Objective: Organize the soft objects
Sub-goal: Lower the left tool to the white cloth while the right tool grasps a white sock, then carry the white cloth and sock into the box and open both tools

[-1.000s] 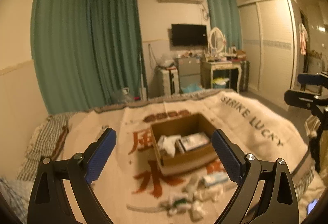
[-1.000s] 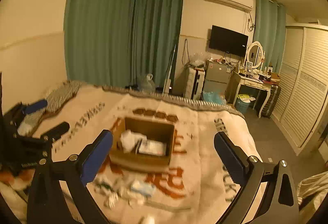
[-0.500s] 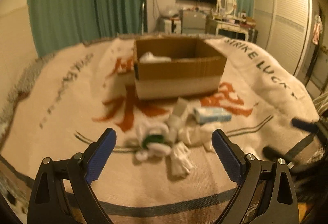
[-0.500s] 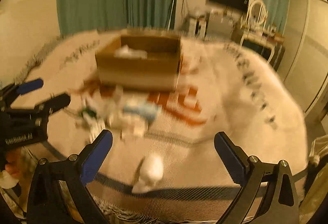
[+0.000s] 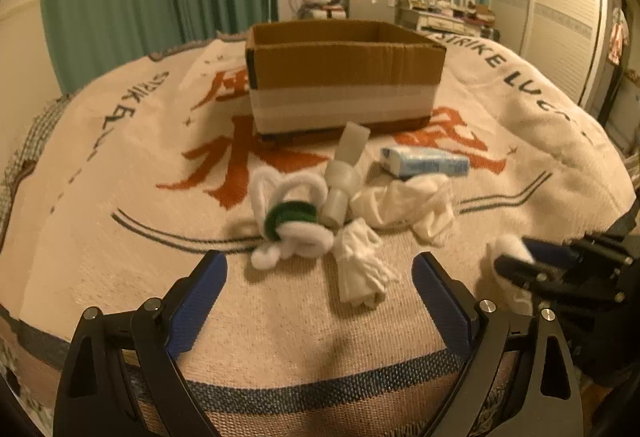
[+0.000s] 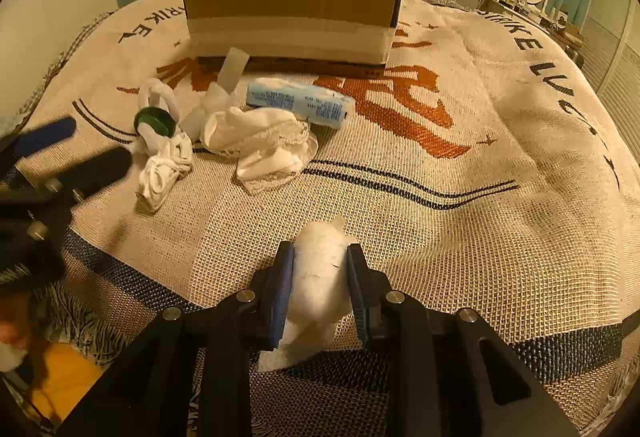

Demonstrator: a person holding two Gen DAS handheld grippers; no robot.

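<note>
Fingers of the right gripper [image 6: 320, 277] are pinched on a white soft wad [image 6: 318, 277], its long axis running along them toward the cardboard box [image 6: 292, 17], well short of it on the woven blanket [image 6: 460, 197]. The left gripper [image 5: 320, 301] gapes wide, holding nothing, just short of a white crumpled cloth [image 5: 358, 269] that lies nearer than the box.

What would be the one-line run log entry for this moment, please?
right tool: shut on white wad | left tool: open, empty | cardboard box: behind pile | phase: pickup
</note>
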